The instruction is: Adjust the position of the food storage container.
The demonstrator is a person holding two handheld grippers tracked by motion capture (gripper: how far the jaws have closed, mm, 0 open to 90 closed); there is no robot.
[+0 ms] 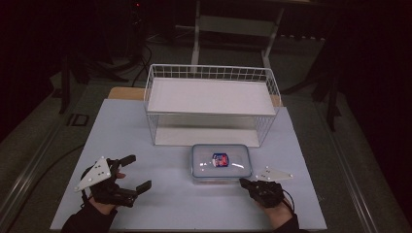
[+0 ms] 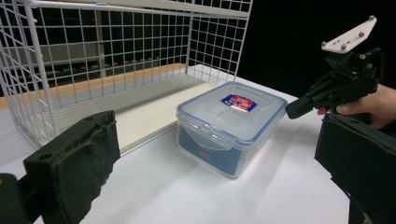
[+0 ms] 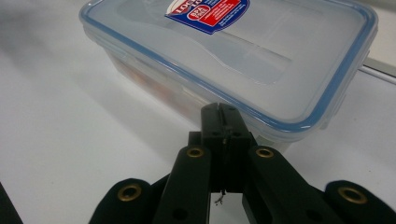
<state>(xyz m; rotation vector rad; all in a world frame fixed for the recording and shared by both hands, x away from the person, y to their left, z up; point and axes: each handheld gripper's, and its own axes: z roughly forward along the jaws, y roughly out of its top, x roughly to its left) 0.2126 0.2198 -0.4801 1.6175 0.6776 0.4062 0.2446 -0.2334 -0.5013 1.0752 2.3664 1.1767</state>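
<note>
A clear plastic food container (image 1: 221, 162) with a blue-sealed lid and a red and blue label sits on the white table, just in front of the wire basket. My right gripper (image 1: 243, 182) is shut with nothing between its jaws. Its tip (image 3: 225, 116) points at the container (image 3: 224, 56), close to the lid rim at the near right corner; whether it touches I cannot tell. My left gripper (image 1: 140, 171) rests open to the left of the container, well apart from it. Its wide-set pads (image 2: 74, 163) frame the container (image 2: 231, 123), with the right gripper (image 2: 299, 107) beyond.
A white wire basket (image 1: 209, 73) with a flat white shelf on top stands at the back of the table (image 1: 165, 204), its open front facing the container. A wooden edge shows behind it. Dark floor and stands surround the table.
</note>
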